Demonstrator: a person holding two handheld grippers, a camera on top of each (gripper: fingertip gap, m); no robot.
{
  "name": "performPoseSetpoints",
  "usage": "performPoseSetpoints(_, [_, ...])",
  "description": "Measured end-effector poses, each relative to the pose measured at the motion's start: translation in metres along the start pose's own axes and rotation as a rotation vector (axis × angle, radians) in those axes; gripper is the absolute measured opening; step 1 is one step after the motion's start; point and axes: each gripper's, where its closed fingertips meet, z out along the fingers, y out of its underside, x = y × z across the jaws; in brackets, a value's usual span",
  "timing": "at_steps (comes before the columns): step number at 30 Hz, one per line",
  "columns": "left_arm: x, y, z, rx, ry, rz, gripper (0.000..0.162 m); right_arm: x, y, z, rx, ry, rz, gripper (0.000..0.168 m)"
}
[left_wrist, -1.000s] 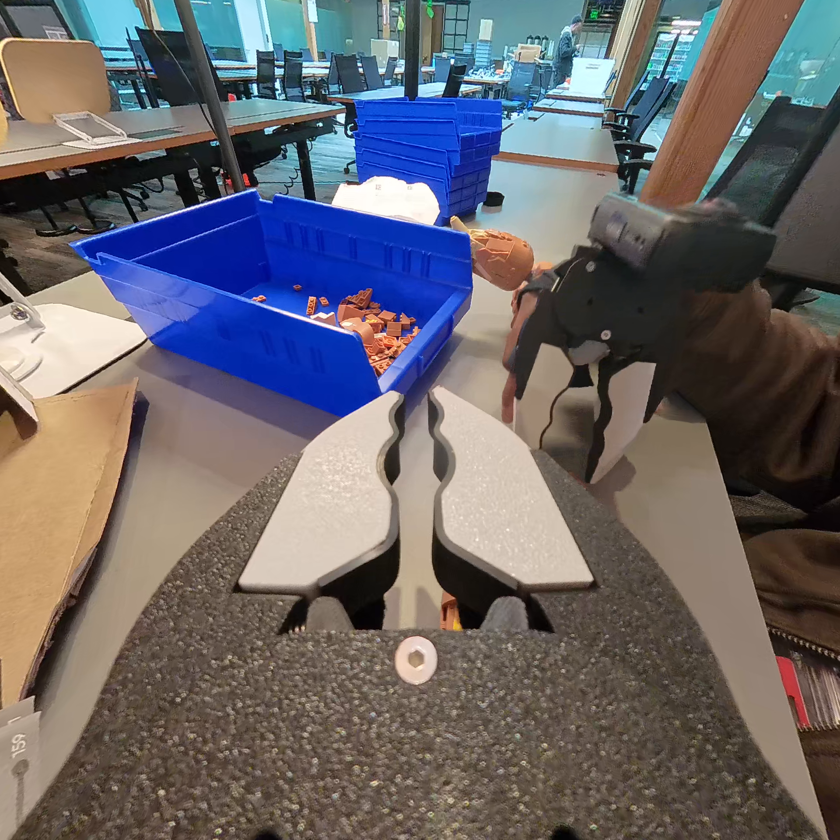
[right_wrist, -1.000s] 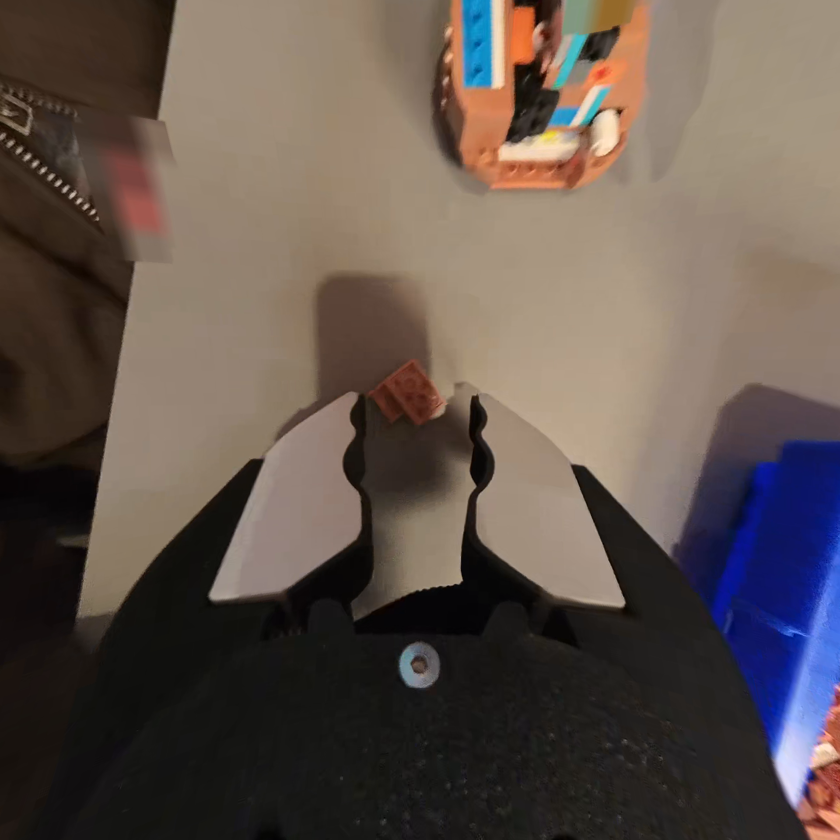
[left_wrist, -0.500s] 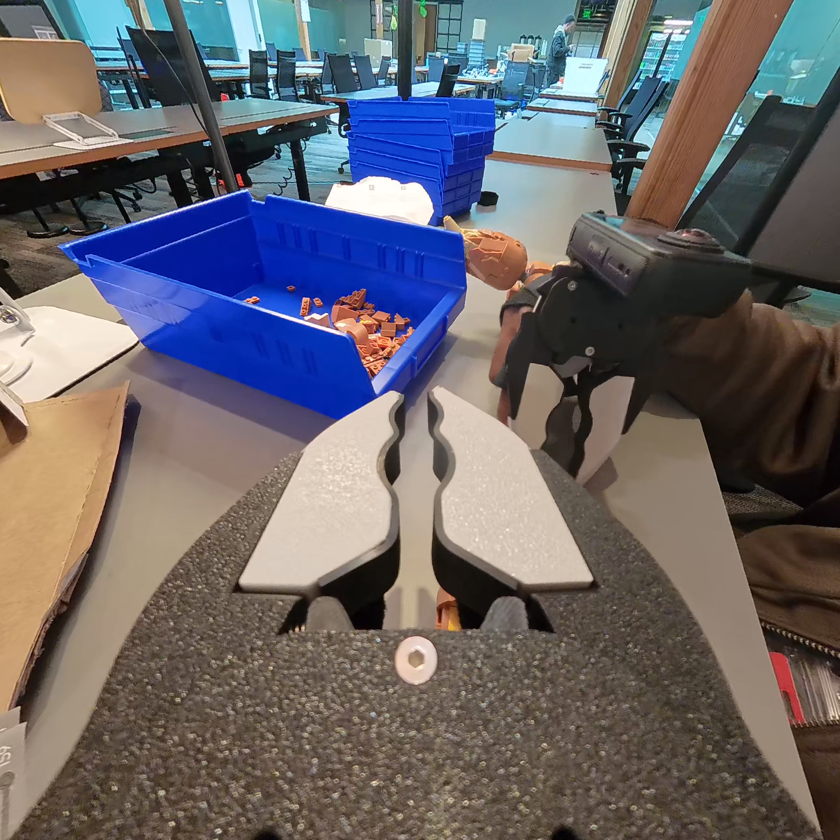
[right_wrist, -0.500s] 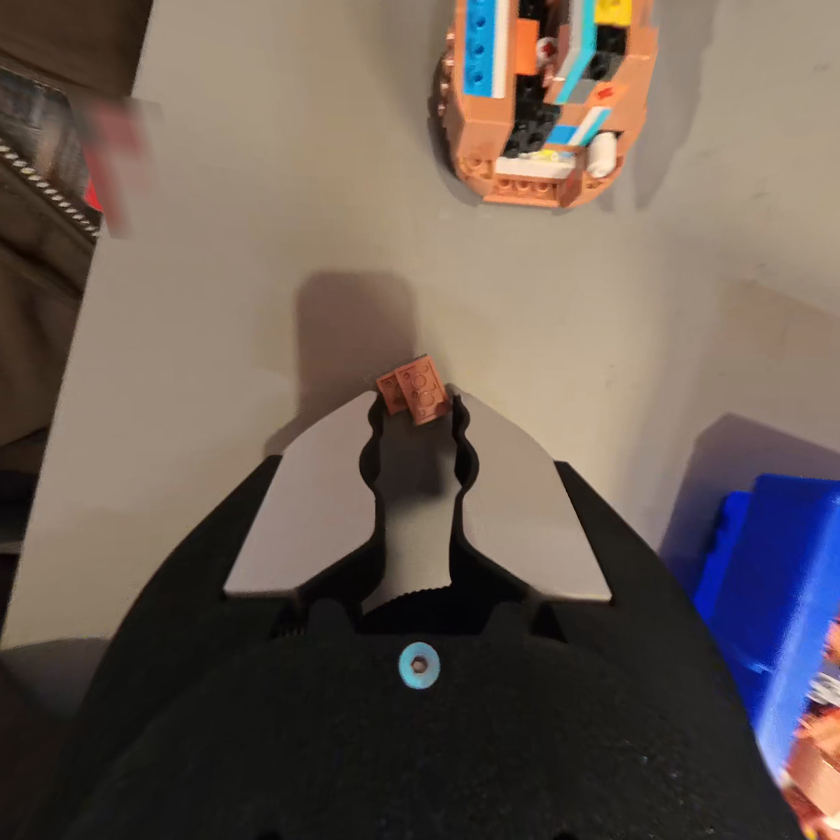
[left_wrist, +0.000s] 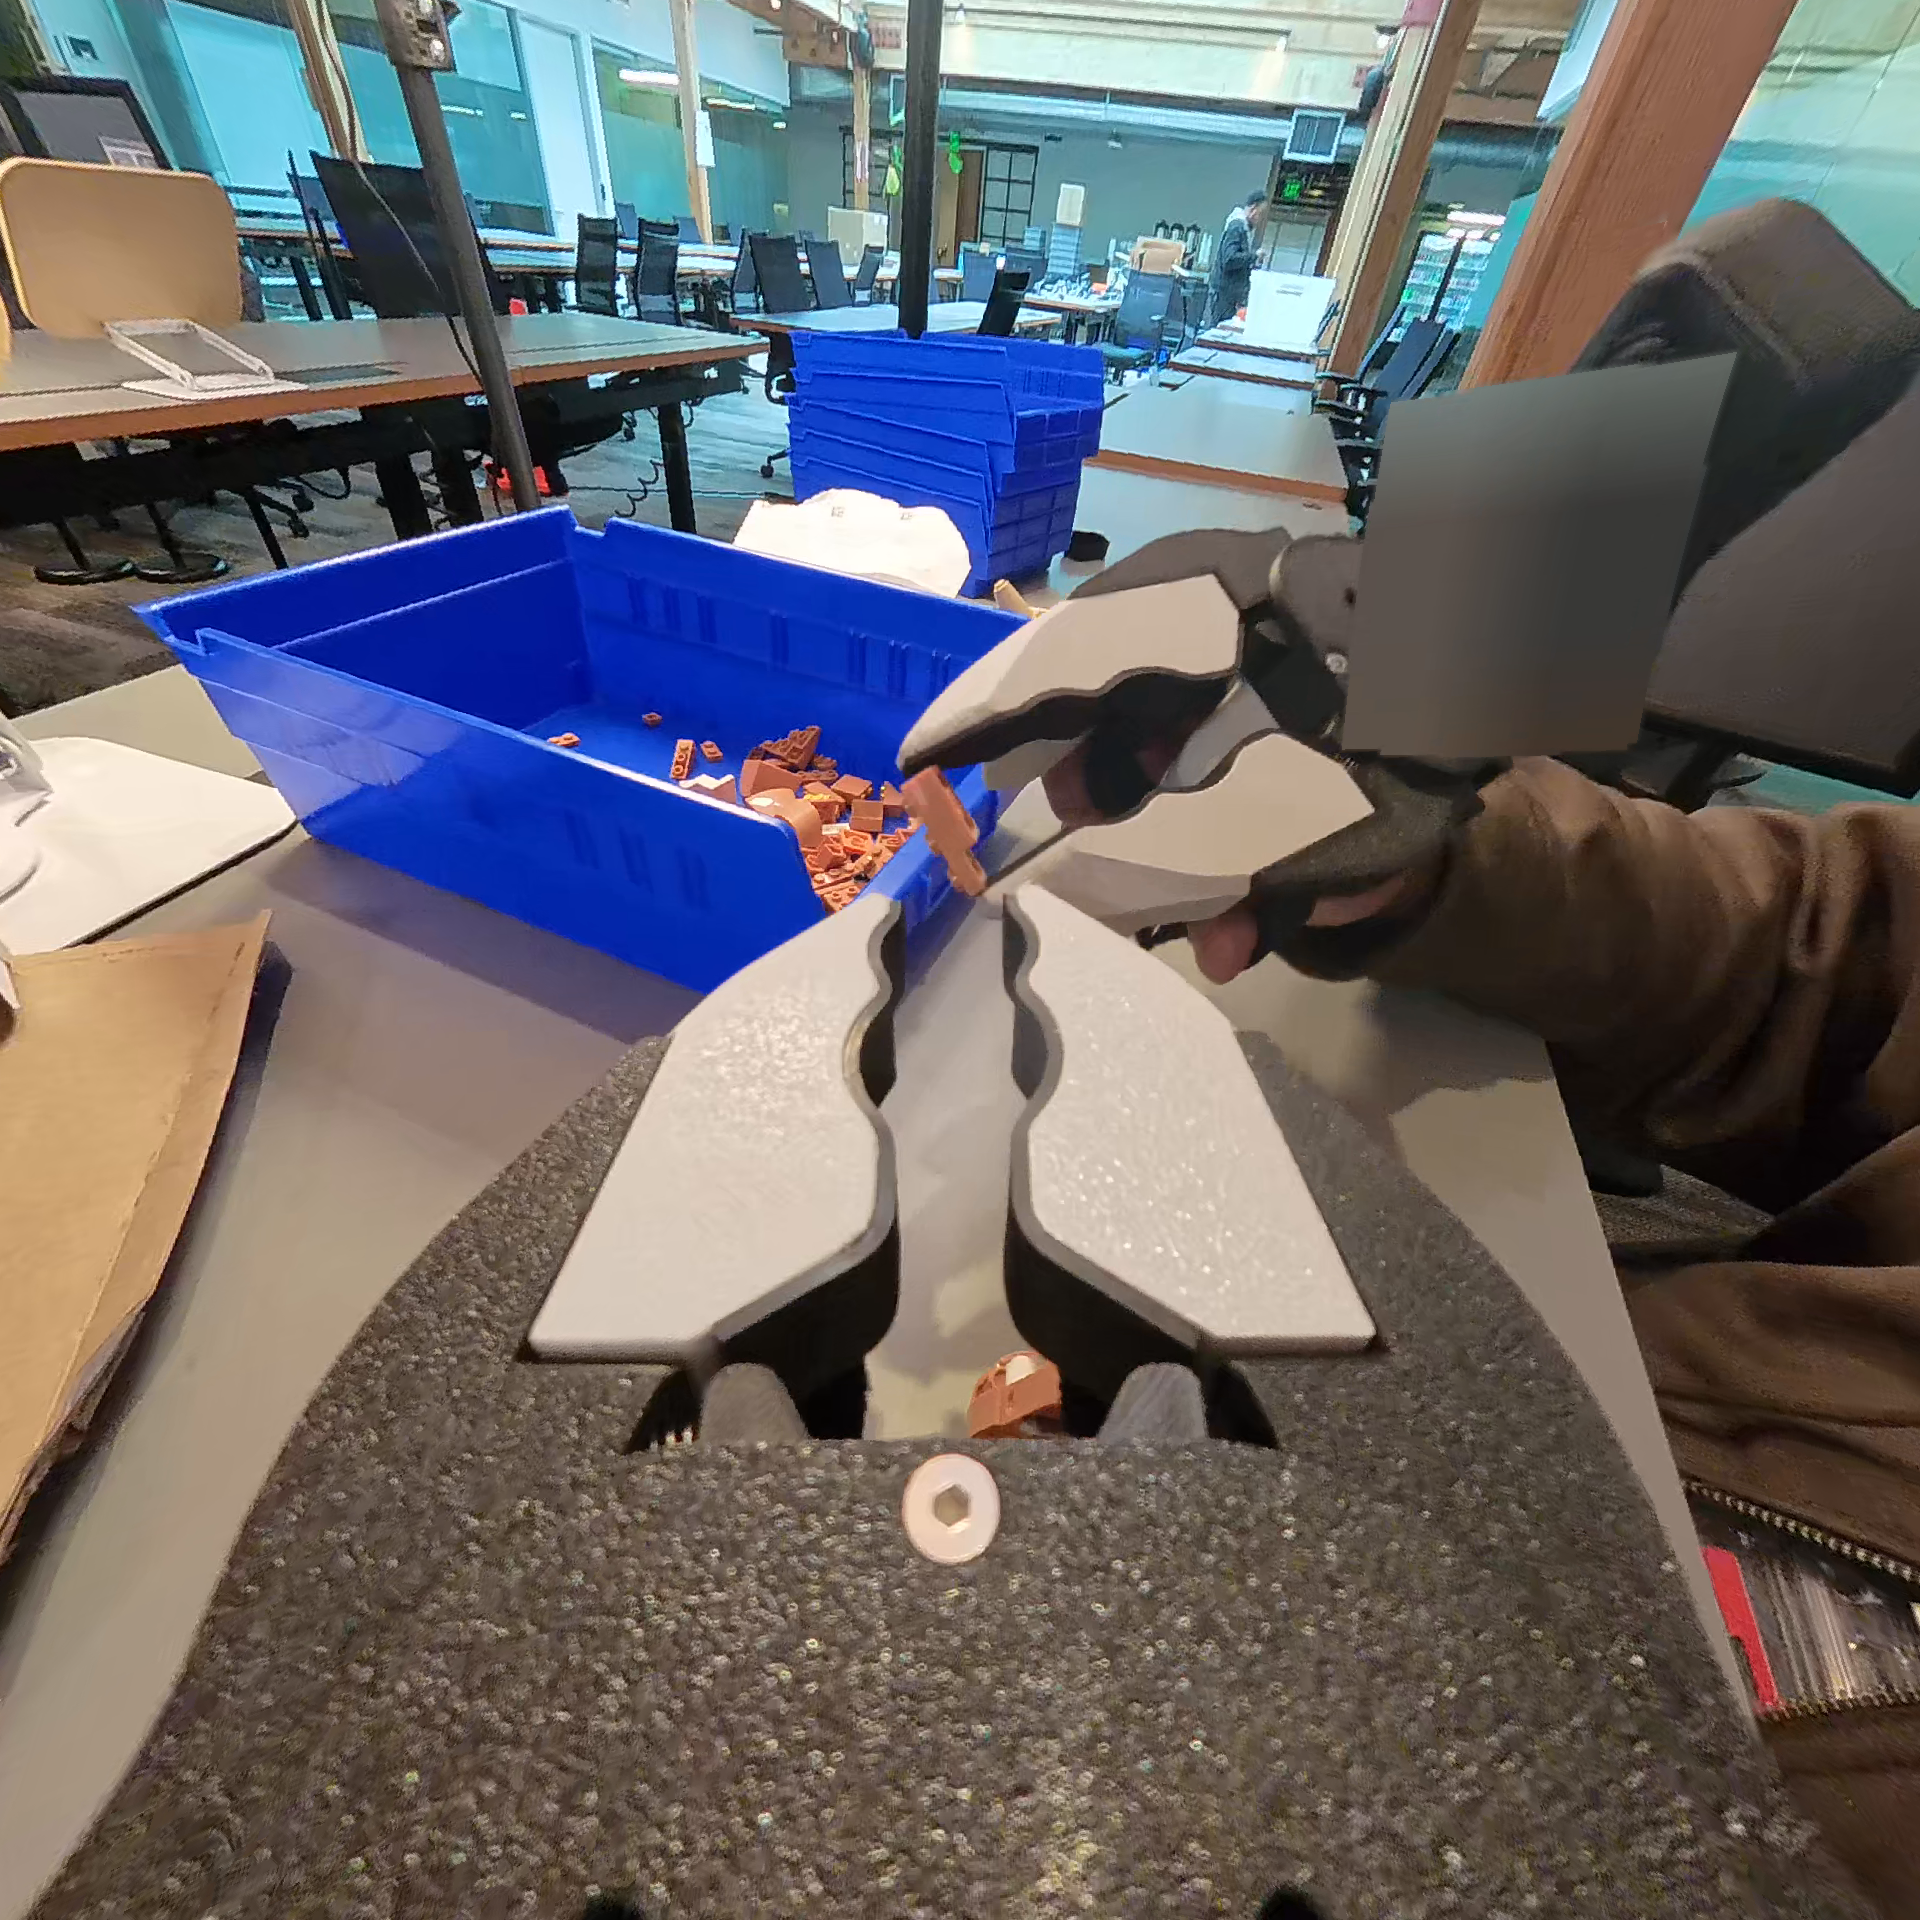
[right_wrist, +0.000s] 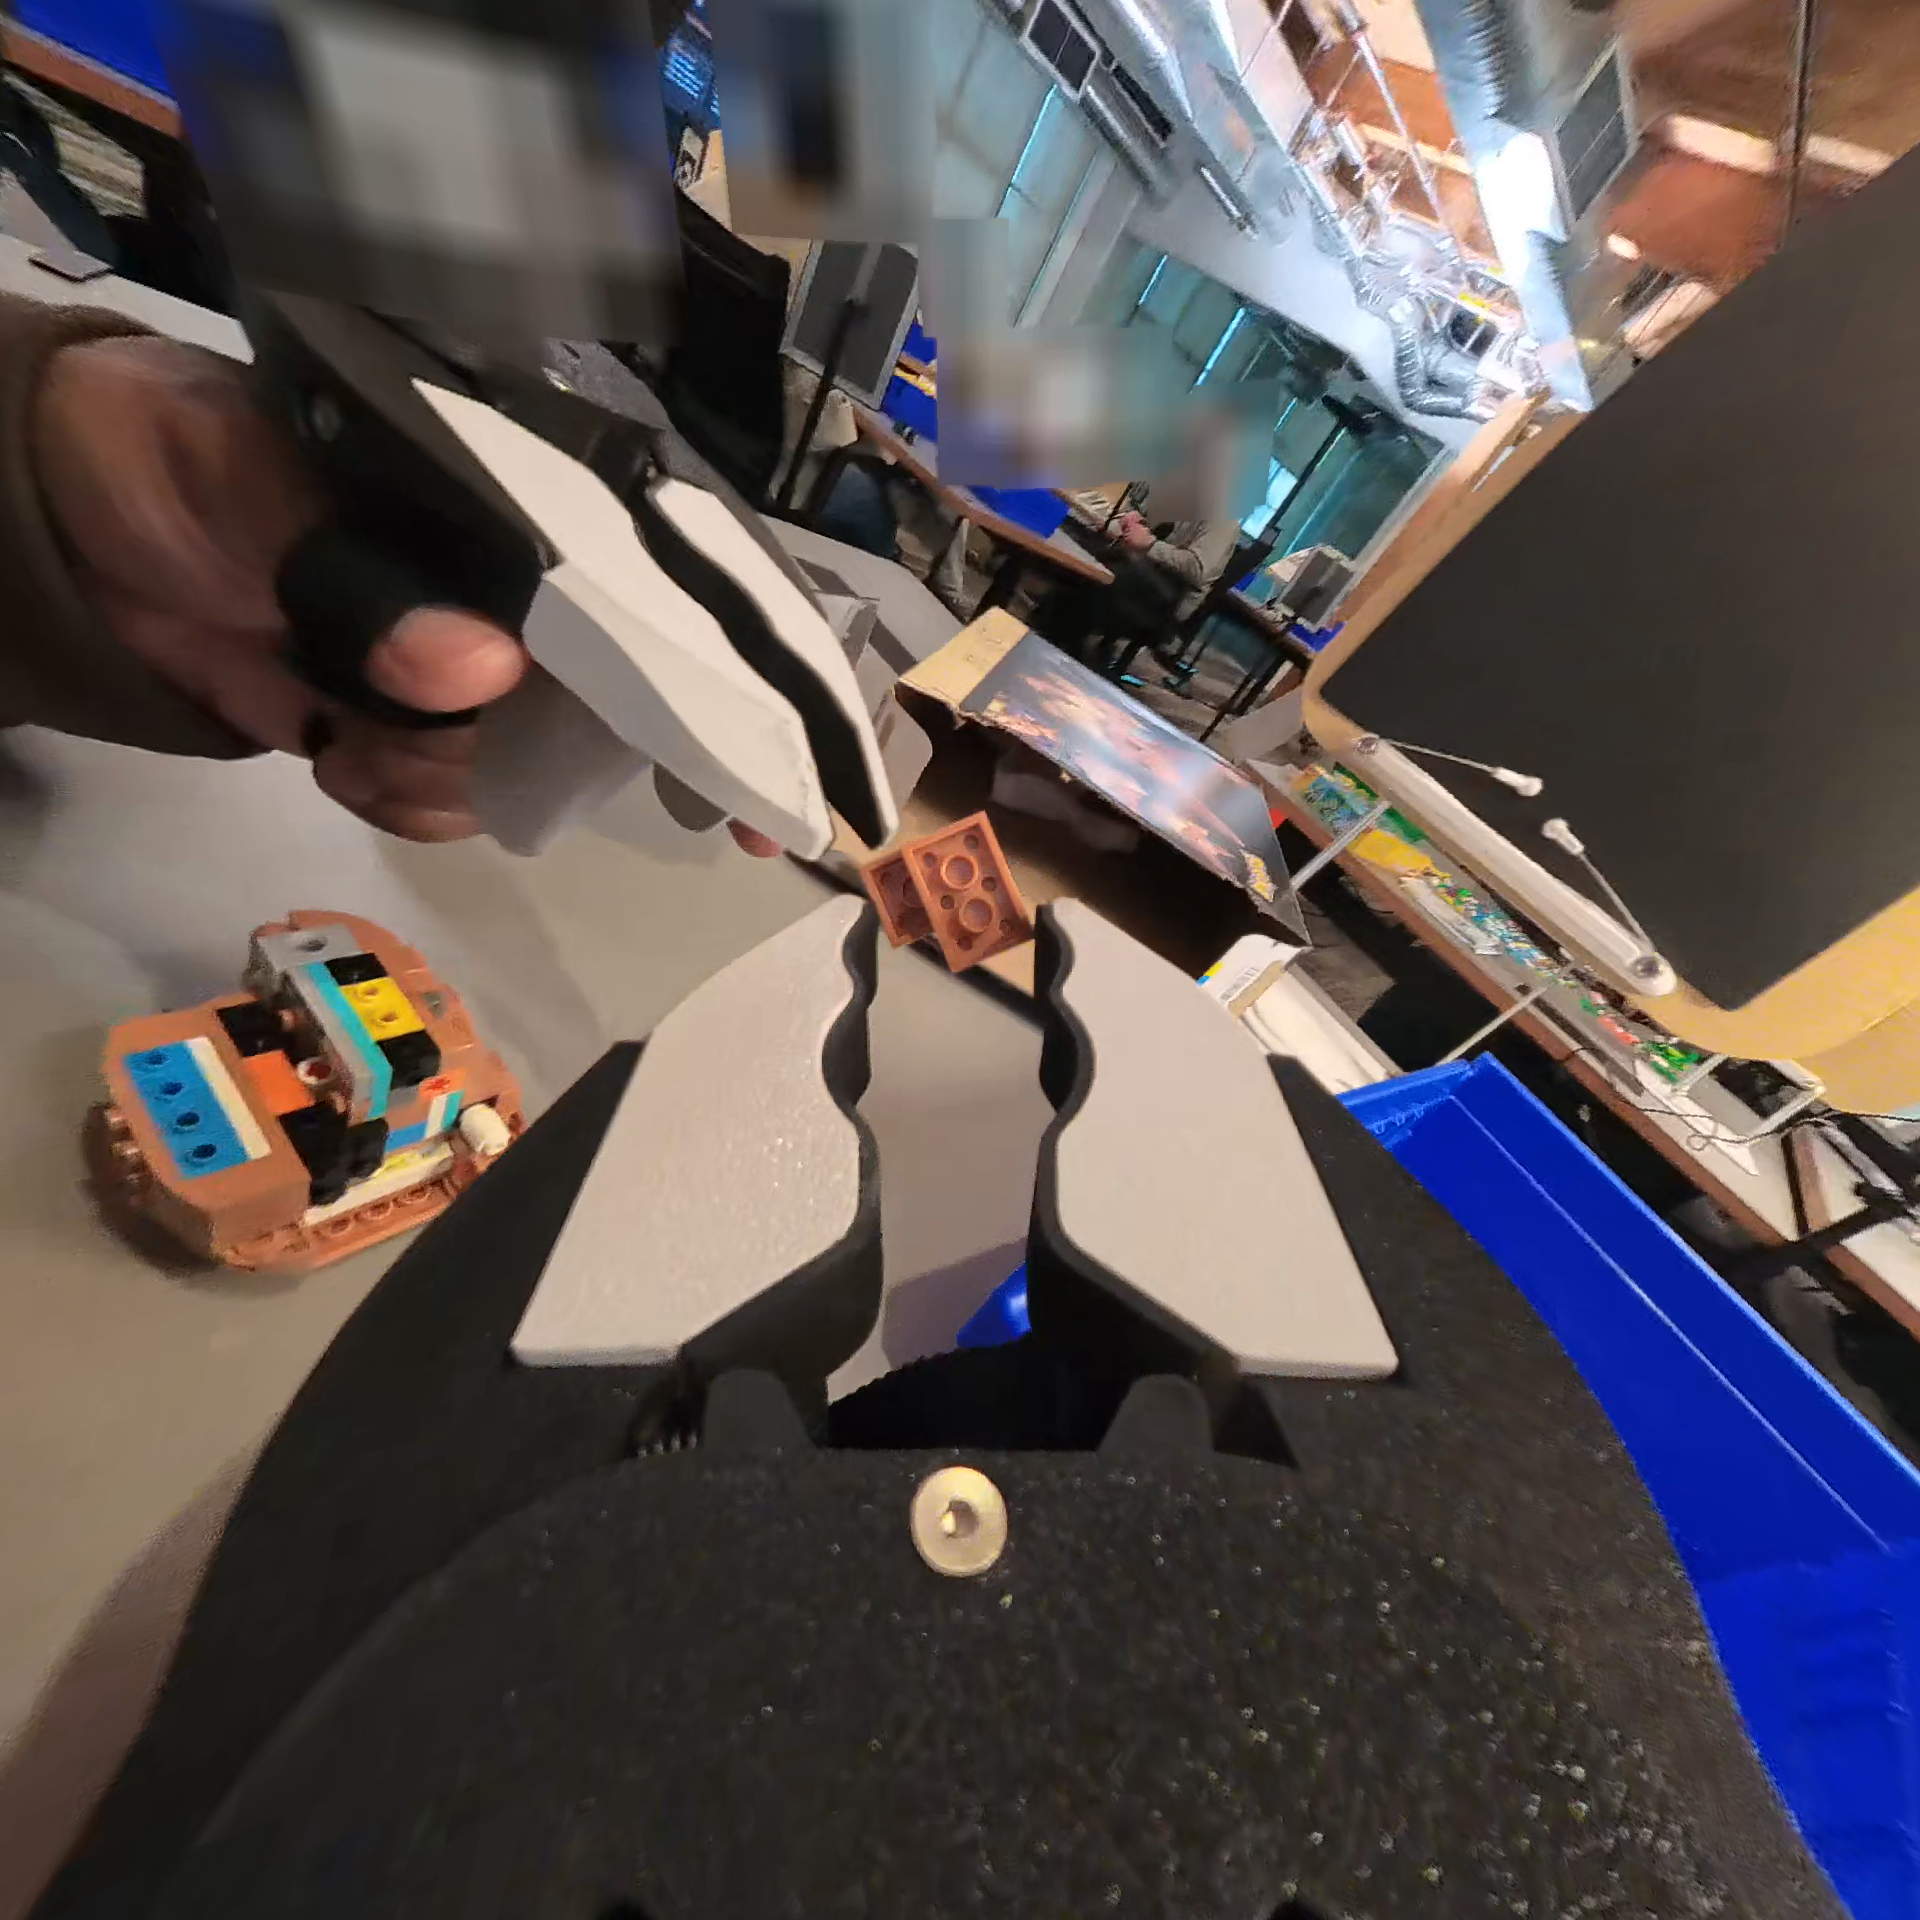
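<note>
Change over the last second: the right gripper (right_wrist: 951, 925) was pointed down at the grey tabletop (left_wrist: 436, 1039), closing on a small reddish-brown toy brick cluster (right_wrist: 951, 894). It is now lifted and swung level, and the cluster has come up with it.

Right jaws: closed to a brick's width, pinching the cluster at the very tips. The grip is shallow, with nothing deeper in the jaws.

Left gripper (left_wrist: 951, 914): jaws parted by a narrow gap, slightly wider than before, and holding nothing. In the right wrist view its tips sit just beside the cluster; I cannot tell whether they touch it.

The cluster hangs in the air between the two grippers, near the corner of the open blue plastic bin (left_wrist: 499, 800). It looks like two small plates stuck together at an offset. Round sockets on the underside face the right camera, and it is tilted.

Loose reddish-brown bricks (left_wrist: 831, 821) lie in the bin's near corner. A partly built multicoloured brick model (right_wrist: 301, 1091) sits on the tabletop, well apart from both grippers.
</note>
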Motion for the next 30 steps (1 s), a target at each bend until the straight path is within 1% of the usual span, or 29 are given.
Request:
performPoseSetpoints(6, [0.003, -0.004, 0.0, 0.04, 0.034, -0.036, 0.017, 0.0, -0.008, 0.002, 0.018, 0.094, -0.082, 0.027])
performPoseSetpoints(14, [0.006, -0.007, 0.0, 0.078, 0.069, -0.078, 0.015, -0.005, -0.017, 0.001, 0.05, 0.145, -0.182, 0.027])
performPoseSetpoints(20, [0.012, -0.012, -0.001, 0.123, 0.124, -0.109, 0.006, -0.006, -0.023, -0.002, 0.084, 0.173, -0.231, 0.028])
performPoseSetpoints(24, [0.013, -0.013, -0.003, 0.14, 0.145, -0.126, 0.006, -0.007, -0.026, -0.004, 0.103, 0.179, -0.258, 0.027])
performPoseSetpoints(27, [0.012, -0.014, -0.004, 0.146, 0.123, -0.071, 0.005, -0.008, -0.028, -0.005, 0.122, 0.166, -0.255, 0.027])
performPoseSetpoints(30, [0.009, -0.015, -0.006, 0.122, 0.047, 0.053, 0.005, -0.01, -0.034, -0.01, 0.171, 0.105, -0.186, 0.028])
